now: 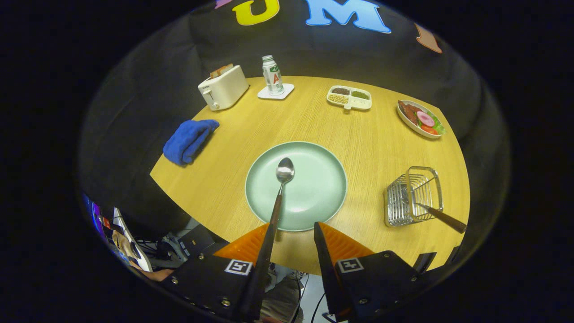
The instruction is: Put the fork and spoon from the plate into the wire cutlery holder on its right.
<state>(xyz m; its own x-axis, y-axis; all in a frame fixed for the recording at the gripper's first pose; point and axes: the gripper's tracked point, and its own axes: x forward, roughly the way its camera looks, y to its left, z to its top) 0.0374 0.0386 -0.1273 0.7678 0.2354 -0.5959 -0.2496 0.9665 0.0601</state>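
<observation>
Item 1, fork (pixel 441 217): already in the wire cutlery holder (pixel 412 196), head down among the wires, its dark handle leaning out over the rim toward you. Count this half of the task as done.

Item 2, spoon (pixel 284 172): bowl over the middle of the plate (pixel 323 179), handle running back toward you along the inner side of the left finger. Whether it rests on the plate or is lifted off it, you cannot tell. This half is left: the spoon has yet to reach the holder, which stands on the desk (pixel 367 139) well apart to the plate's right.

Item 3, hand-held gripper (pixel 293 233): your fingers stand wide apart. The spoon's handle lies against the left one alone; the right one is clear of it, so nothing is clamped.

Item 4, writing: the bottle (pixel 272 75) on its coaster carries a label, too small to read. The toaster (pixel 223 87), blue cloth (pixel 188 140), divided dish (pixel 350 97) and food dish (pixel 420 119) show no legible marks.
</observation>
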